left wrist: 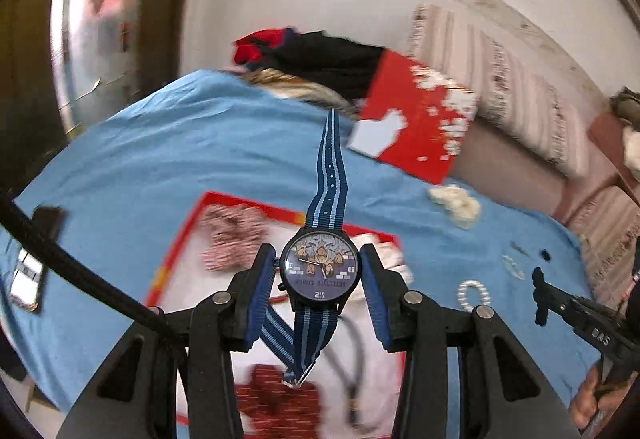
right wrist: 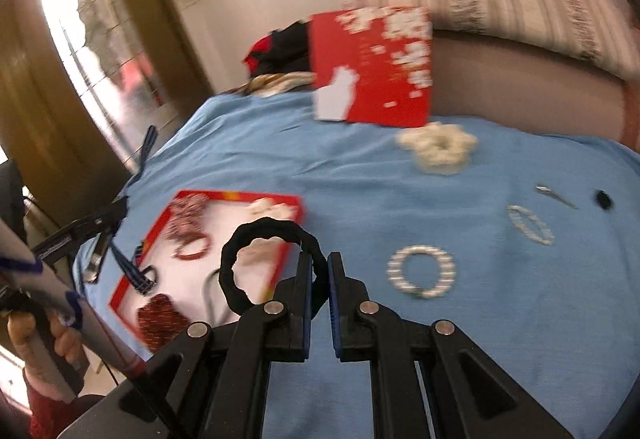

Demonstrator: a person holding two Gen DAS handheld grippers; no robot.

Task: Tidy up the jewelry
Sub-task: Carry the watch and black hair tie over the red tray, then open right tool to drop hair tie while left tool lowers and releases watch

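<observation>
My left gripper (left wrist: 319,281) is shut on a blue-strapped watch (left wrist: 319,271), gripping its round case and holding it above the red-rimmed jewelry tray (left wrist: 176,243). The strap hangs down over the tray. My right gripper (right wrist: 319,273) is shut on a black hair tie (right wrist: 256,239), which loops up to the left above the tray's (right wrist: 158,227) right edge. The tray holds red beaded pieces (right wrist: 160,313), a white item and a dark cord. A pearl bracelet (right wrist: 421,271) lies on the blue cloth just right of my right gripper.
A second clear bracelet (right wrist: 530,225), a metal clip (right wrist: 554,195) and a small black item (right wrist: 604,199) lie at the right. A cream scrunchie (right wrist: 438,147) and the red box lid (right wrist: 372,67) sit farther back. Clothes are piled behind. A phone (left wrist: 28,275) lies at the left.
</observation>
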